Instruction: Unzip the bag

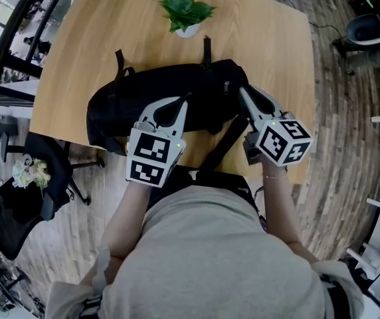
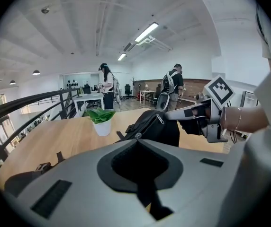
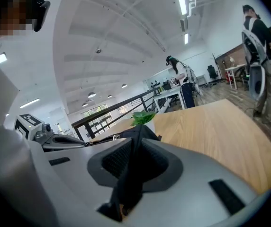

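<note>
A black bag [image 1: 157, 102] lies across the near half of the wooden table [image 1: 110, 38]. My left gripper [image 1: 186, 100] rests on the bag's top middle, its jaws shut with a small metal zipper pull [image 2: 137, 136] pinched at their tips. My right gripper [image 1: 242, 90] is at the bag's right end, shut on a fold of black bag fabric [image 3: 131, 174] that runs down between its jaws. A second zipper pull [image 2: 160, 119] hangs on the raised right end of the bag, just beside the right gripper [image 2: 169, 116].
A small potted plant [image 1: 187, 13] stands at the table's far middle. A black strap [image 1: 222, 145] hangs over the near edge towards me. Office chairs stand left and right of the table. Two people stand far off across the room.
</note>
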{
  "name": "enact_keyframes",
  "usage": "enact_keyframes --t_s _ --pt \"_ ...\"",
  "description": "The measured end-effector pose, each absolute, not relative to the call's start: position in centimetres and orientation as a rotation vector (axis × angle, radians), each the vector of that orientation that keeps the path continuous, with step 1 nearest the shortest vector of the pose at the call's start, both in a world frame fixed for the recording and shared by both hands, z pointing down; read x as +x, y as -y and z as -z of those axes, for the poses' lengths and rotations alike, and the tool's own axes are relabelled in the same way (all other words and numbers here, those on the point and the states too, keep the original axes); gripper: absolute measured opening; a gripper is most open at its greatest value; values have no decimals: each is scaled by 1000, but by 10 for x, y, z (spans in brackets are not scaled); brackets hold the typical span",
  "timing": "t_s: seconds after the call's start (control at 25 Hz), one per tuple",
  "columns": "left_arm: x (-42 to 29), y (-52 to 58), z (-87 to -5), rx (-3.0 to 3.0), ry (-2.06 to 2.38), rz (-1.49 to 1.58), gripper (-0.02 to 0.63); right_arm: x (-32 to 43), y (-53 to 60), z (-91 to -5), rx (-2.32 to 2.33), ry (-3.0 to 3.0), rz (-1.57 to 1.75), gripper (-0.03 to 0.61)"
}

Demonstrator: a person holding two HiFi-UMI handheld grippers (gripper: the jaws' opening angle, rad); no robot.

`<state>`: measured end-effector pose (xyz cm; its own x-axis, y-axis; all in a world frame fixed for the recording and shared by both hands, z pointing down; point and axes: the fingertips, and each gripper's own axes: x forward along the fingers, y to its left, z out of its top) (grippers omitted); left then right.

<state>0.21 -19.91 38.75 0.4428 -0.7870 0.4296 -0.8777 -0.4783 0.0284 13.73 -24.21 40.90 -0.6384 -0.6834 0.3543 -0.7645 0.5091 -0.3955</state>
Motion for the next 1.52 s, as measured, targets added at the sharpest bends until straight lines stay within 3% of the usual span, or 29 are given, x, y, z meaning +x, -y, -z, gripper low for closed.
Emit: enact_keyframes --t_s 0.84,1.2,1.52 --pt "-68 175 -393 2355 1544 -462 20 142 245 -409 1464 2495 -713 75" --pt "-70 169 -387 2356 1522 -394 18 135 241 -377 1538 2419 -407 83" --pt "-70 170 -384 2385 1552 -394 18 62 223 -358 1073 2576 -132 107"
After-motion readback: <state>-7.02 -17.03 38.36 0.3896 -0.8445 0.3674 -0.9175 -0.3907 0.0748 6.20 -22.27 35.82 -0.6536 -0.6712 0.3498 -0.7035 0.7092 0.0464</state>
